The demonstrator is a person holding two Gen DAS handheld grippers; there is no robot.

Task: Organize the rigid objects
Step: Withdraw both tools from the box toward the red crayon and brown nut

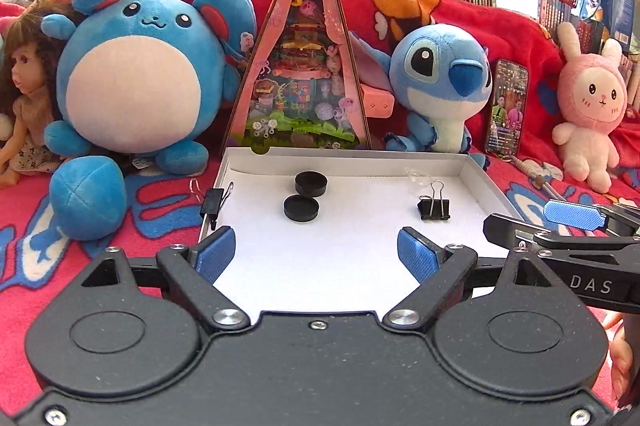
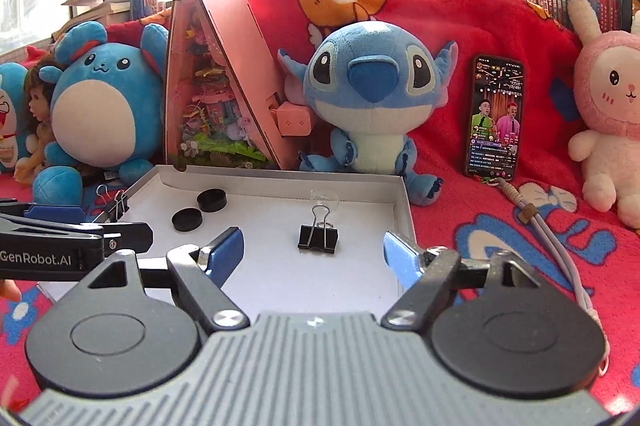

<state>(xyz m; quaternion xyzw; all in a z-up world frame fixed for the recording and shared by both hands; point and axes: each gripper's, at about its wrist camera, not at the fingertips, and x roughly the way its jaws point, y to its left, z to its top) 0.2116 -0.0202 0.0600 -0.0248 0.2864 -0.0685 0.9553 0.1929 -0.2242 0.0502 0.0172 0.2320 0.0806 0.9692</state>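
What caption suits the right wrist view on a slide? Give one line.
Open right gripper hovers over a white tray holding a binder clip and two black caps.

Matt white cardboard tray (image 1: 474, 170), matt black plastic caps (image 1: 301, 209), metal binder clip (image 2: 317, 239), fuzzy red blanket (image 2: 500, 234)

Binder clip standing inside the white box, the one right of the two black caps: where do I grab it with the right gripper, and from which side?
Take the binder clip by its black body, probably from above and the near side. It sits on its wide base with the wire handles up, and the white box floor around it is bare. The handles look thin and springy. The right gripper is open and nearest.
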